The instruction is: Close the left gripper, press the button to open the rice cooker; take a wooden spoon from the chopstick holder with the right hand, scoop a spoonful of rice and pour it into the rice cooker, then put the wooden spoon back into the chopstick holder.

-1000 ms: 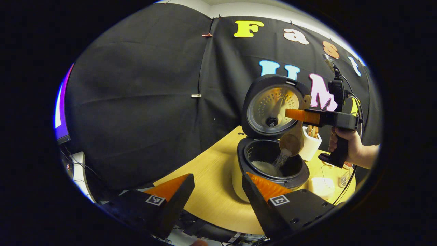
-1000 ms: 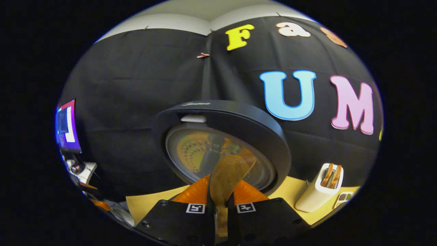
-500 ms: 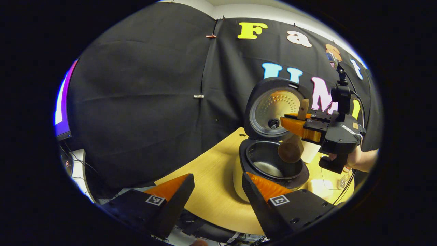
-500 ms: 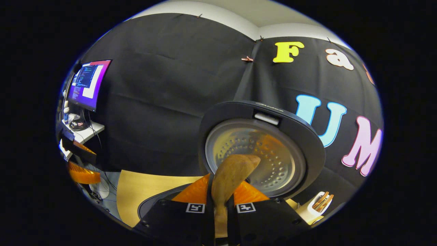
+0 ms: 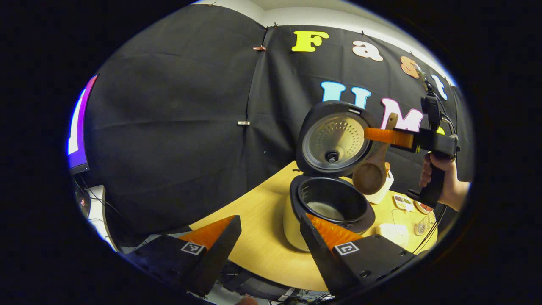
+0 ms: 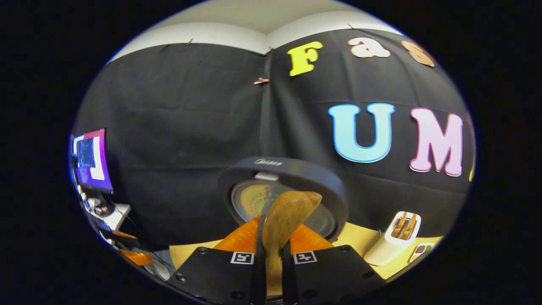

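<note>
Wood grain is front and centre here: the wooden spoon [image 6: 284,220] sits clamped between the two fingers of the right gripper [image 6: 274,250], both pressing on its handle, the handle end poking up in front of the camera in the right gripper view. From the left gripper view you can see that same right gripper [image 5: 387,136] held by a hand [image 5: 444,180] off to the right, with the spoon [image 5: 371,176] hanging bowl-down from it, just beside the raised lid and above the right edge of the rice cooker [image 5: 328,203]. The cooker stands on the light wooden table [image 5: 258,228] with its lid [image 5: 332,140] flipped up, and there's a bit of white rice [image 5: 324,209] at the bottom of the dark inner pot. The white chopstick holder [image 6: 394,239] sits on the table to the right of the cooker with a couple of wooden utensils sticking out of it. The left gripper [image 5: 271,239] is low at the table's near edge, fingers spread wide apart with nothing between them. As for writing, there's a small logo on the lid's rim [image 6: 267,162] but it's too tiny to read properly. The square black-and-white marker tags [image 6: 242,258] on the fingers carry patterns, not text. A monitor [image 6: 89,159] glows purple at the far left.
</note>
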Demonstrator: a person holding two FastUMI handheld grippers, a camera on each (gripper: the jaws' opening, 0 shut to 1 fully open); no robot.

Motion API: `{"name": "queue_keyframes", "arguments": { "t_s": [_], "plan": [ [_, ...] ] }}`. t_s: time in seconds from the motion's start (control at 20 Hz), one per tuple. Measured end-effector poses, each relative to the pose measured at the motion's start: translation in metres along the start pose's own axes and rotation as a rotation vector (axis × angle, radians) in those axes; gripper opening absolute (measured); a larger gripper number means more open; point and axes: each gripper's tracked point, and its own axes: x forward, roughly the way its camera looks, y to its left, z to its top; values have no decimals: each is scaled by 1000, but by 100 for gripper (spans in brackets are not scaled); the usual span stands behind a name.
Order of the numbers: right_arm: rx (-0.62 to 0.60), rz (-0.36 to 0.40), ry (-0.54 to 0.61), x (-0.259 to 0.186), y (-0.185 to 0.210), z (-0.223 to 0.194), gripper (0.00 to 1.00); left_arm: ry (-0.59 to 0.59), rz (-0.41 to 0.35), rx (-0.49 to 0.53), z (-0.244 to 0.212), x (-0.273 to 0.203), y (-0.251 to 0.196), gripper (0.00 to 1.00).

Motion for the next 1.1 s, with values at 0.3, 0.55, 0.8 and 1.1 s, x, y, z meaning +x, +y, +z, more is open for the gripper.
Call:
{"name": "queue_keyframes", "arguments": {
  "t_s": [0.3, 0.55, 0.8, 1.1],
  "plan": [
    [158, -201, -63, -57, -92, 30, 18, -23, -79, -9, 8, -7, -43, 95],
    [233, -442, -88, -153, -184, 30, 18, -28, -171, 30, 12, -6, -91, 95],
    [304, -710, -128, -259, -279, 23, 18, -29, -244, 19, 17, -4, -134, 95],
    [441, -953, -202, -356, -371, 1, 18, -32, -246, 120, 31, -6, -166, 95]
  ]
}}
